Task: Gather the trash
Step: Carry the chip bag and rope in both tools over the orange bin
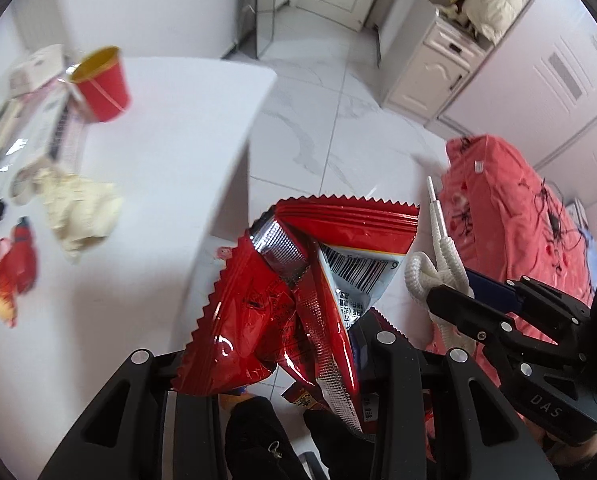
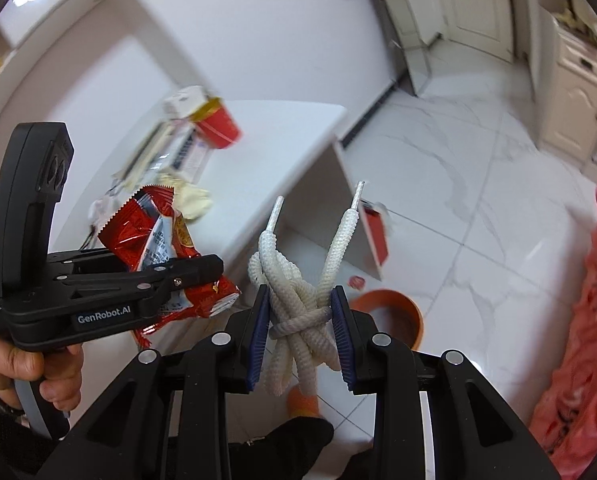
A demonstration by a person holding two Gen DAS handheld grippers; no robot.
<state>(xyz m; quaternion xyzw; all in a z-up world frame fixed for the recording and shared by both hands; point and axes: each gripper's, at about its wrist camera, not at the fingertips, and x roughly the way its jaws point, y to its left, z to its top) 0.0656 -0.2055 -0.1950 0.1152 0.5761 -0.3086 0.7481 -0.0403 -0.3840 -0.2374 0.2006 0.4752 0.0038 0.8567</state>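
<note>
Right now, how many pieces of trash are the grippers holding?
2: a red snack wrapper in the left gripper, and a knotted white cord in the right gripper.

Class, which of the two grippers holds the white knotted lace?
The right gripper clamps the lace; the left gripper holds a red snack wrapper instead.

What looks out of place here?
A red scrap lies on the floor beside the table, and crumpled paper and wrappers clutter the tabletop. The orange bin stands upright.
</note>
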